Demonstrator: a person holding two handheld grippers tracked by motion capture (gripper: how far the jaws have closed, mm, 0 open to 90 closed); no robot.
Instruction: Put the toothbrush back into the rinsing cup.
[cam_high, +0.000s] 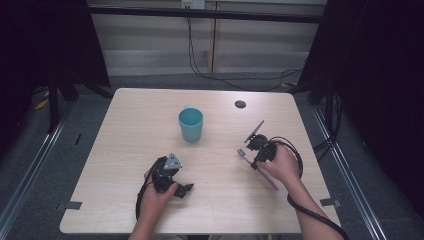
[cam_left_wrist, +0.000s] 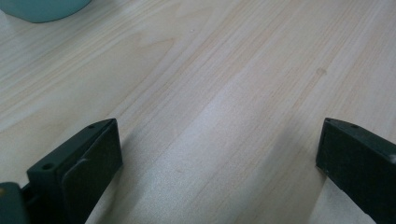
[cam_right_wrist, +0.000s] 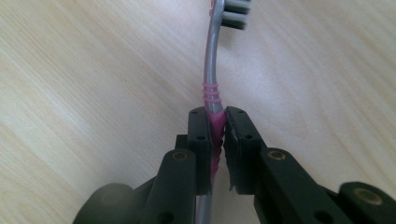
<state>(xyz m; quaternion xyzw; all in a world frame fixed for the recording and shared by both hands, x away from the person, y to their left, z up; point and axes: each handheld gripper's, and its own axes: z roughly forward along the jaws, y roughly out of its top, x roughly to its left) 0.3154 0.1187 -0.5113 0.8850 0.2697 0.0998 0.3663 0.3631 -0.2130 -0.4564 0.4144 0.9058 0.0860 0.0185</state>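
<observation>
Squarely between right hand-held gripper jaws; toothbrush

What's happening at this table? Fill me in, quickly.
A person sits at a wooden table with a two-jaw gripper in each hand. The right gripper has its jaws shut on the pink grip of a toothbrush, bristle end pointing away over the tabletop. The left gripper rests near the table's front with its jaws wide open and nothing between them. A teal cup stands upright near the middle of the table, untouched.
</observation>
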